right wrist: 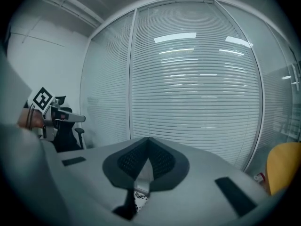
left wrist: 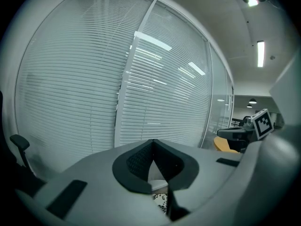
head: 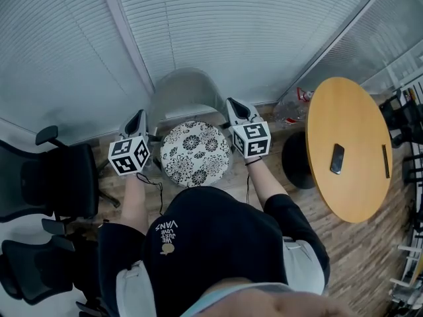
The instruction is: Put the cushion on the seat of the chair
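Left gripper point(left wrist: 152, 148) clenched, pads meeting, nothing between; right gripper point(right wrist: 148, 147) same, empty. Both flank cushion point(head: 195, 153), one at each side edge; contact unclear. Cushion appears to lie on seat of chair point(head: 185, 88), below backrest. Risk: closed tongs catching rim on pull-back, dragging cushion toward front edge, so it overhangs or slips off. Forearms point(head: 135, 200) stretched forward, near parallel, tongs tipped slightly down toward blinds point(head: 264, 25)
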